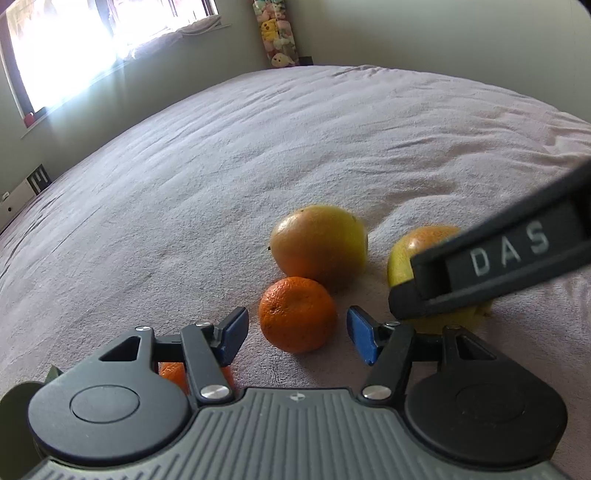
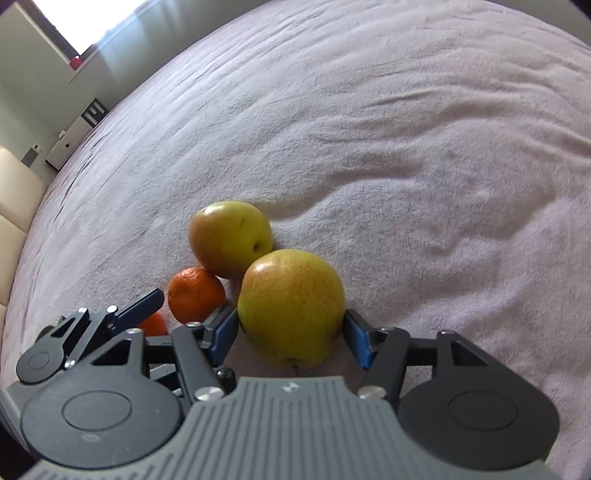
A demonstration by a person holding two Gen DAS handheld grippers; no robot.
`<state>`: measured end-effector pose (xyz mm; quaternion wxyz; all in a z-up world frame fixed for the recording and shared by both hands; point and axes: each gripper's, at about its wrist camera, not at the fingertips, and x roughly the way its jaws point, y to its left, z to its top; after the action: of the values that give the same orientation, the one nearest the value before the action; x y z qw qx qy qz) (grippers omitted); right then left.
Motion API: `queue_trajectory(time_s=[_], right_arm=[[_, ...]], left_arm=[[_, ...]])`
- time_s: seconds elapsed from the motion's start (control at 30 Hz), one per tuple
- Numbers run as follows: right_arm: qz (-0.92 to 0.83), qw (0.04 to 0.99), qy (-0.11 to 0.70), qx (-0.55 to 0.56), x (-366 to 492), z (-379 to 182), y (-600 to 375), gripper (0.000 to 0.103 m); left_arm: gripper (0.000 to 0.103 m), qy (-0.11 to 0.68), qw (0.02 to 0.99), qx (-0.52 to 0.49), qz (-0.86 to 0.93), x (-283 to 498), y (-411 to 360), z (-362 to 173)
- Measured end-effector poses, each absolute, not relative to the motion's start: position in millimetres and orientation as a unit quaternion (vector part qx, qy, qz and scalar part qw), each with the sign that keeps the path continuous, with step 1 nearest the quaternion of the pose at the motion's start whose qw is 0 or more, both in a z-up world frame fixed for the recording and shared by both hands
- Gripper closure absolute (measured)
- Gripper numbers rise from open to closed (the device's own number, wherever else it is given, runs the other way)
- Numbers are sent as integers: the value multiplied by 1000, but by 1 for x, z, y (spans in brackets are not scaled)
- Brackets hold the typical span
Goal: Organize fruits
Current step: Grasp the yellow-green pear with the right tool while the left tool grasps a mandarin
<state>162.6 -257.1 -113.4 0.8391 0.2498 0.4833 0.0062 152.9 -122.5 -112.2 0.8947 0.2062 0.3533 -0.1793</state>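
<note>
On the pink bed cover point(image 1: 258, 155), an orange mandarin point(image 1: 297, 314) lies just ahead of my left gripper point(image 1: 299, 332), which stands open, its blue pads apart from the fruit on both sides. A second mandarin point(image 1: 173, 373) shows partly under that gripper's left finger. A yellow-red apple point(image 1: 319, 243) rests behind the first mandarin and touches it. My right gripper point(image 2: 291, 334) has its blue pads against both sides of another yellow-red apple point(image 2: 291, 306), which sits on the cover. In the left wrist view a black finger point(image 1: 480, 269) of the right gripper covers part of that apple point(image 1: 406, 254).
The bed cover point(image 2: 406, 147) stretches wide and wrinkled behind and to the right of the fruit. A bright window point(image 1: 74, 48) is at the far left, plush toys point(image 1: 277, 33) in the far corner, and a white box point(image 1: 22, 192) beside the bed.
</note>
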Motion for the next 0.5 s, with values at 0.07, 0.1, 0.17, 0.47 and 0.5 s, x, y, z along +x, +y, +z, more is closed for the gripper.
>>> queue_trajectory(time_s=[0.07, 0.1, 0.17, 0.47, 0.5], right_arm=[[7, 838, 486, 249, 163, -115, -257, 43], [7, 838, 486, 250, 163, -116, -258, 43], [7, 837, 485, 254, 165, -118, -260, 43], [9, 835, 482, 264, 164, -118, -262, 43], [10, 836, 482, 261, 163, -117, -262, 43]], left_arm=[[37, 356, 894, 203, -180, 156, -122, -114], [38, 357, 894, 202, -180, 157, -122, -114], [43, 359, 893, 200, -182, 158, -122, -115], [50, 363, 895, 186, -182, 157, -119, -111], [50, 363, 895, 185, -181, 157, -119, -110]])
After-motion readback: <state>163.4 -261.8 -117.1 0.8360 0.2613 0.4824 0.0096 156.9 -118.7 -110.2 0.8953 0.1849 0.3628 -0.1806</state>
